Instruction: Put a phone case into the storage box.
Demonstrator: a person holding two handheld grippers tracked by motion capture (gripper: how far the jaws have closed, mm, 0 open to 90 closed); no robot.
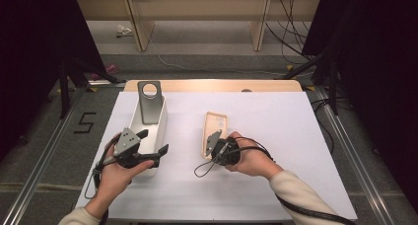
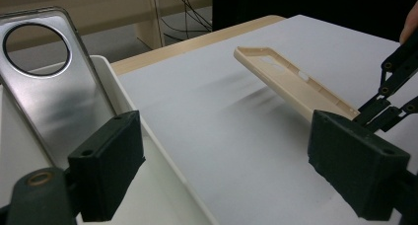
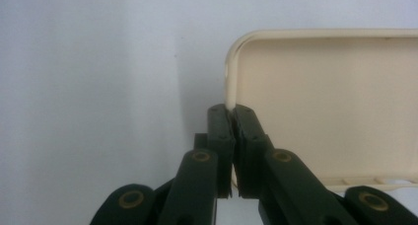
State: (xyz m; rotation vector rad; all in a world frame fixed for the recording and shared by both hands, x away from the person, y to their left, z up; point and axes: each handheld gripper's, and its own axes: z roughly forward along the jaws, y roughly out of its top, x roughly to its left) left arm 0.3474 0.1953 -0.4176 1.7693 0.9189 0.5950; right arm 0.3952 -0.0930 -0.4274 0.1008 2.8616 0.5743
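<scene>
I have the right hand-held gripper [image 3: 230, 117] clenched on the side rim of the beige phone case [image 1: 213, 131], pads pinching the thin wall near one corner. In the left gripper view the case [image 2: 291, 79] is tilted, its far end raised off the white surface [image 1: 276, 136]; I cannot tell whether the gripped end touches down. It lies near the middle of the surface, just right of the white bin [image 1: 158, 124].

The left hand-held gripper [image 1: 153, 148] is released, jaws spread wide with nothing between them, hovering over the near end of the bin. Inside the bin a grey phone case [image 2: 54, 87] with a round camera cut-out leans upright against the far wall.

Step in hand, by my judgement: the beige case is being picked up, most likely to go into the bin with the grey one. The next move calls for carrying it left over the bin's rim while keeping the edge pinch firm; such a narrow hold on a thin wall could let the case swivel or slip.
</scene>
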